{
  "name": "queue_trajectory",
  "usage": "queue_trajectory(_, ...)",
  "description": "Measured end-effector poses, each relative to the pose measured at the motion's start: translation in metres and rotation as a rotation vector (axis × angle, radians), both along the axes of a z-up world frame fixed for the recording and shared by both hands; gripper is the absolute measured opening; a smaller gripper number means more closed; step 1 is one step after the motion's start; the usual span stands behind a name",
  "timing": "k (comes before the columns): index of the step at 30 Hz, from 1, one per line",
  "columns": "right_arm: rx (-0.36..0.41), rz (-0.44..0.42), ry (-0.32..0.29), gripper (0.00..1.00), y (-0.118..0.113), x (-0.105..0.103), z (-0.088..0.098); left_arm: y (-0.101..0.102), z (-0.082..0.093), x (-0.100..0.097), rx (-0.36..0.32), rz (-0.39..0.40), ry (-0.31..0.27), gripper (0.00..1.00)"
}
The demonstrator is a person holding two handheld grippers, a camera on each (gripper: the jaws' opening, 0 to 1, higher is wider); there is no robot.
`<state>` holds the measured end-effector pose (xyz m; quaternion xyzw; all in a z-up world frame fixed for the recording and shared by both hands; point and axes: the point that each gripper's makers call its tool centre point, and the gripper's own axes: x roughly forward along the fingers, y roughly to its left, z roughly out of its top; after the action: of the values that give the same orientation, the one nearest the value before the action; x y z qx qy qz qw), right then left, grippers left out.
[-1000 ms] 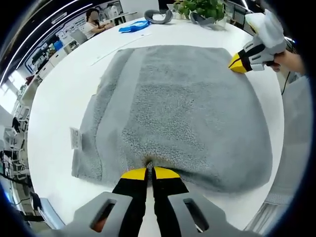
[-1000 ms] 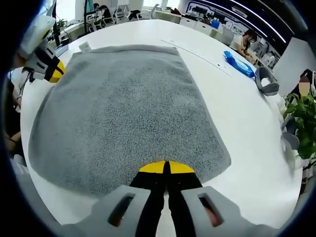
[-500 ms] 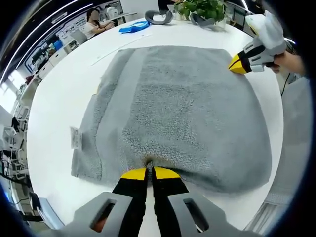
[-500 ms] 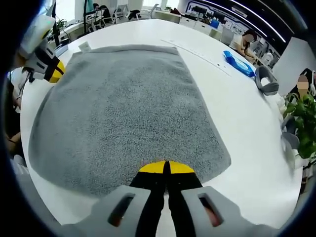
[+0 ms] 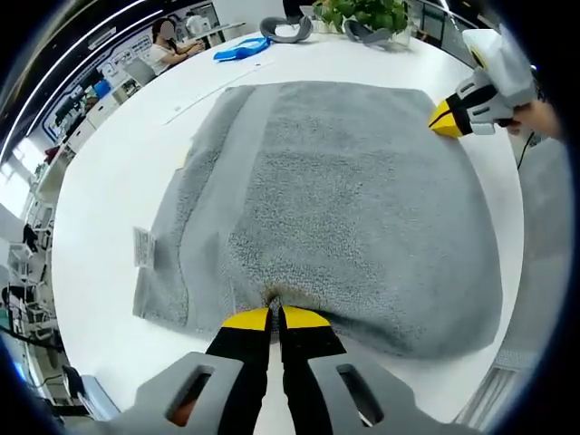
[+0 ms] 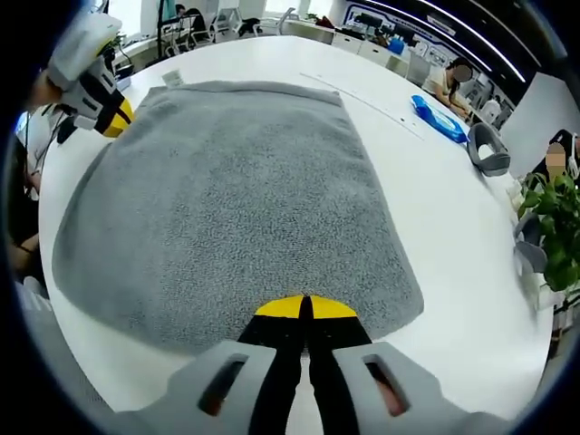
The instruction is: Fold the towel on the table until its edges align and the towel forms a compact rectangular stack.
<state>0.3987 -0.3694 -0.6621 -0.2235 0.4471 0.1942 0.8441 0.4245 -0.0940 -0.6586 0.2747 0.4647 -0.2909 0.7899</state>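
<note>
Pinched towel [image 5: 335, 199] edges hidden beneath yellow tips: left gripper [image 5: 275, 317] and right gripper [image 6: 304, 308] both clamped together on near towel edge.

We see a white worktop [image 5: 100, 208] with a grey towel [image 5: 335, 199] spread flat across most of it, a small white label [image 5: 142, 246] sticking out from one edge. Farther along the worktop lie a blue cloth-like item [image 6: 437, 118], a grey headset-shaped object [image 6: 487, 148] and a potted plant [image 6: 555, 227].
</note>
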Motion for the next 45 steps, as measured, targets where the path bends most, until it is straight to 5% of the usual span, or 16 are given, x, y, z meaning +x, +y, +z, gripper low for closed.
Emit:
queue_trajectory(15,0.061,-0.043,-0.019,0.0,0.0,-0.011,0.0,-0.003,-0.001,0.018,0.061,-0.056,0.005,0.03)
queue_trajectory(45,0.088,-0.069,-0.02,0.0,0.006,-0.031,0.0,-0.007,0.0,0.038,0.067,-0.068,0.007,0.03)
